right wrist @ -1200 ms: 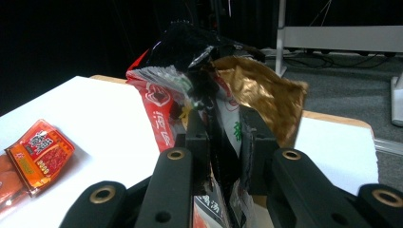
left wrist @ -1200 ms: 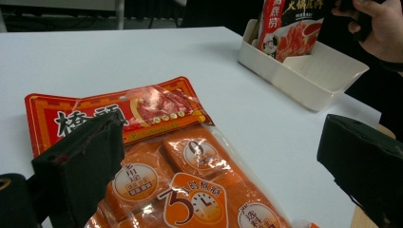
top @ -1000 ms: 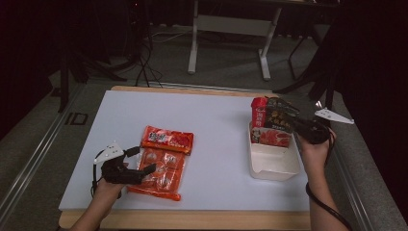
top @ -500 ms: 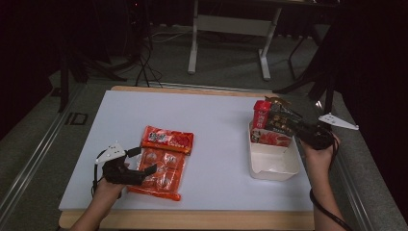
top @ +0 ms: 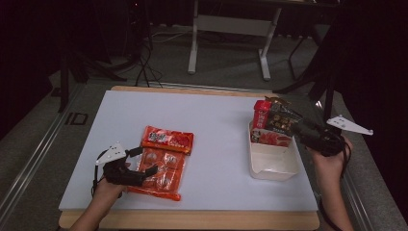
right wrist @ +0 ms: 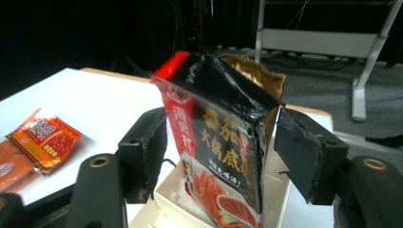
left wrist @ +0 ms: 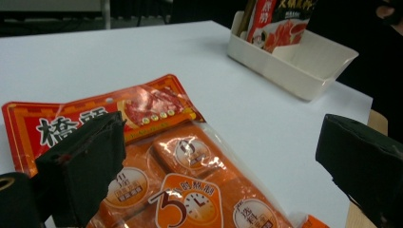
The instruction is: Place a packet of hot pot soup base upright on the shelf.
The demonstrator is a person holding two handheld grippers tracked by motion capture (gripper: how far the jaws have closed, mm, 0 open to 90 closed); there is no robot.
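right gripper view: pouch [right wrist: 223, 142] between fingers [right wrist: 145, 152]

- Two hand-held grippers: the left [top: 144, 169] at 7 o'clock on the table [top: 211, 115], the right [top: 297, 129] at 3 o'clock.
- Two orange packets at 7 o'clock: a small one [top: 168, 139] overlapping a large one [top: 161, 171].
- One white bin [top: 270, 163] at 4 o'clock.
- Two pouches standing in the bin: one red [top: 261, 115], one black [top: 280, 120].

A lab or studio set for recording. Dark curtains ring a white table [top: 211, 115]. Cables [top: 144, 62] and stand legs [top: 228, 43] cross grey carpet.
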